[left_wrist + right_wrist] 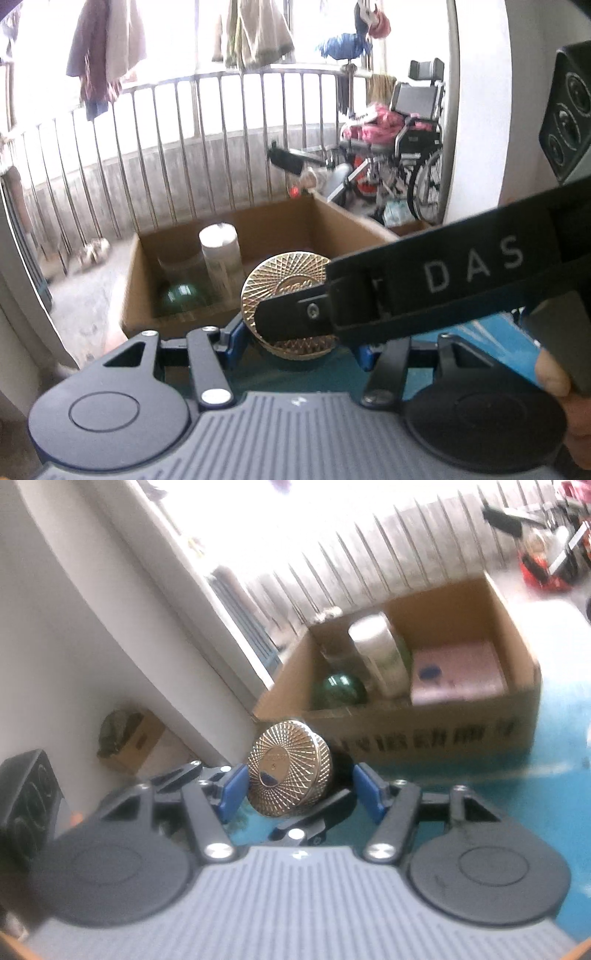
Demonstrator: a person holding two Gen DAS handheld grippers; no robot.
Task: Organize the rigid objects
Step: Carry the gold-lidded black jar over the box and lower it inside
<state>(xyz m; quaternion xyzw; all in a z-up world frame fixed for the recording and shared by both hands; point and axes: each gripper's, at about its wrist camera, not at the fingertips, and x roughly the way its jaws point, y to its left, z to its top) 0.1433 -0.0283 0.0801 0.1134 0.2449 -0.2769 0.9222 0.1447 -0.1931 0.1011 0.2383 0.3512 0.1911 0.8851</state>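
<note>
Between both grippers' blue pads sits a gold tin (288, 771), tilted on edge. Left gripper (297, 341) and right gripper (295, 790) each look about half open, pinching it together; exact pad contact unclear. Step: carrying tin to cardboard box (517, 716). Next: move fwd over box w/ white bottle (376, 653), then let go.

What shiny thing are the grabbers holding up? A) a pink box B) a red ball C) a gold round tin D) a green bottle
C: the gold round tin sits tilted between the blue pads, while the green bottle and pink box are already in the cardboard box, and no red ball is seen.
</note>
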